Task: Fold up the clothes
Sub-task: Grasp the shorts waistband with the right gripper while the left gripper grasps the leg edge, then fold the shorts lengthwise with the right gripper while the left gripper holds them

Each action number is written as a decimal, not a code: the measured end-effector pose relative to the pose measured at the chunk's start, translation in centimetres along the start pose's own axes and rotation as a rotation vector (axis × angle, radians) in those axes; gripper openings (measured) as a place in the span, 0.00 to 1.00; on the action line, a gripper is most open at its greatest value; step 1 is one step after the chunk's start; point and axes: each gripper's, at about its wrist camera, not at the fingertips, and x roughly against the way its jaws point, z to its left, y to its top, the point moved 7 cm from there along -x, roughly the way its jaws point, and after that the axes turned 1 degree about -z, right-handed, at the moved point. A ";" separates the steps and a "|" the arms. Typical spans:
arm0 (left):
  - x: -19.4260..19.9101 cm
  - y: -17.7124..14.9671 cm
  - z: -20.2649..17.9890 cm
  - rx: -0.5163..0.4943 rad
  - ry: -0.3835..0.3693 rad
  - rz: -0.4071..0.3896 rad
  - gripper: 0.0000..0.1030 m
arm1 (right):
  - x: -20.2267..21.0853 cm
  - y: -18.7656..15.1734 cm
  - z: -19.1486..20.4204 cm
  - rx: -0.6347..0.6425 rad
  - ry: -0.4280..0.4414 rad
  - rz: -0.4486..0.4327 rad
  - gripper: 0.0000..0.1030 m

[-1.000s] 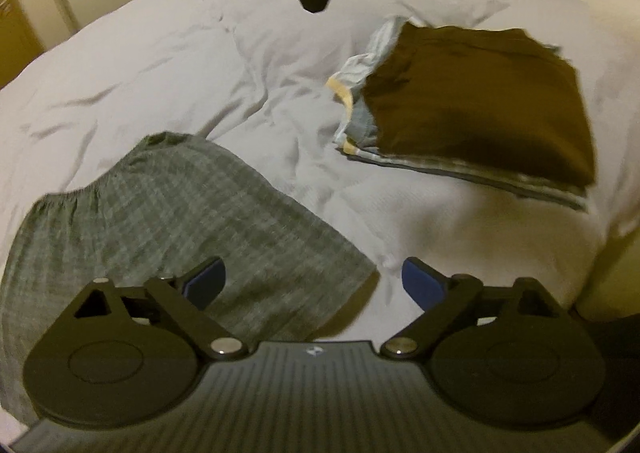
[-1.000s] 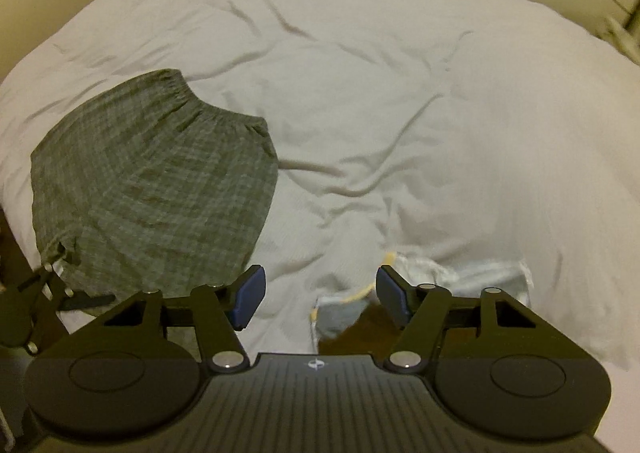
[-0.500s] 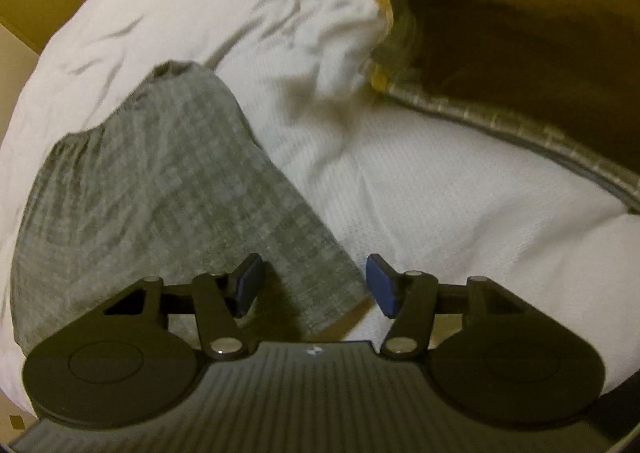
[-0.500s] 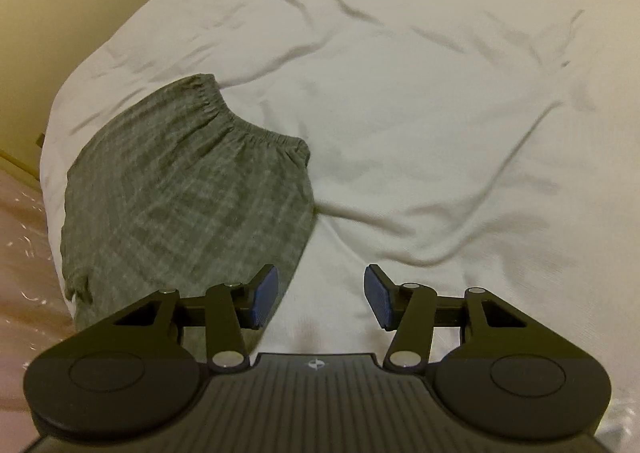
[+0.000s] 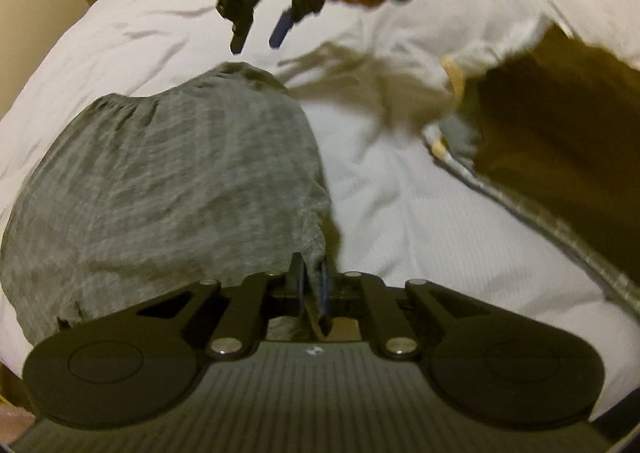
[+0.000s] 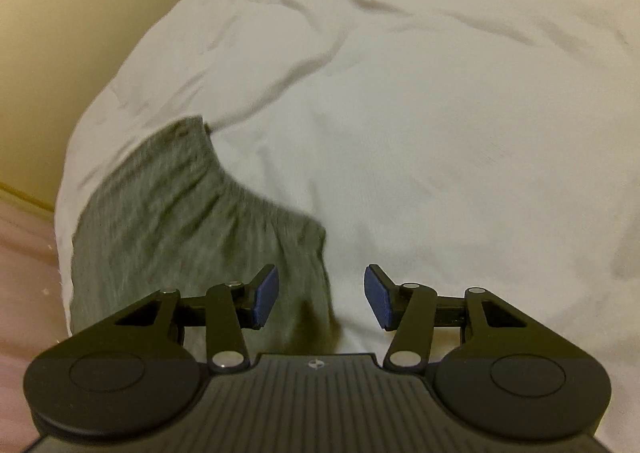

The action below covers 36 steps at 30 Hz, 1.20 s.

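Since a moment ago the left gripper (image 5: 311, 285) has closed on the near corner of the grey shorts (image 5: 168, 189), which lie on the white bed (image 5: 400, 213) — the grasp step. The right gripper (image 6: 320, 295), half open and empty, must take the waistband corner. The folded pile (image 5: 560, 141) sits well right, clear.

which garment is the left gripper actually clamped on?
The grey checked shorts: the left gripper is shut on their near corner. The brown garment tops the folded pile to the right, untouched.
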 end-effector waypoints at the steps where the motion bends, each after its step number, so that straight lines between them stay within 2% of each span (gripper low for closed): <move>1: 0.2 0.1 0.2 0.011 -0.003 -0.009 0.05 | -0.8 0.4 0.0 -0.006 0.010 0.006 0.50; 3: 0.4 0.4 0.6 0.028 -0.005 -0.022 0.05 | -2.4 0.7 -0.2 -0.034 0.028 0.034 0.47; 5: 0.5 0.6 0.9 0.035 -0.006 -0.026 0.05 | -3.8 0.6 -0.1 -0.063 0.062 0.066 0.39; 8: 0.5 0.7 1.1 0.033 -0.014 -0.030 0.05 | -4.8 0.2 -0.4 -0.098 0.069 0.087 0.28; 9: 0.6 0.8 1.1 0.030 -0.020 -0.030 0.05 | -4.9 0.2 -0.6 -0.116 0.068 0.084 0.23; 10: 0.7 0.8 1.1 0.028 -0.025 -0.034 0.05 | -4.8 0.1 -0.8 -0.127 0.060 0.079 0.08; 11: 0.8 0.8 1.1 0.025 -0.031 -0.038 0.05 | -4.6 0.2 -0.9 -0.130 0.056 0.077 0.05; 22: 2.2 0.6 1.9 0.018 -0.053 -0.058 0.05 | -1.6 1.7 -0.1 -0.086 0.039 0.044 0.05; 36: 2.3 0.2 3.7 0.083 -0.036 -0.057 0.05 | -3.6 0.7 0.5 -0.051 -0.061 0.089 0.05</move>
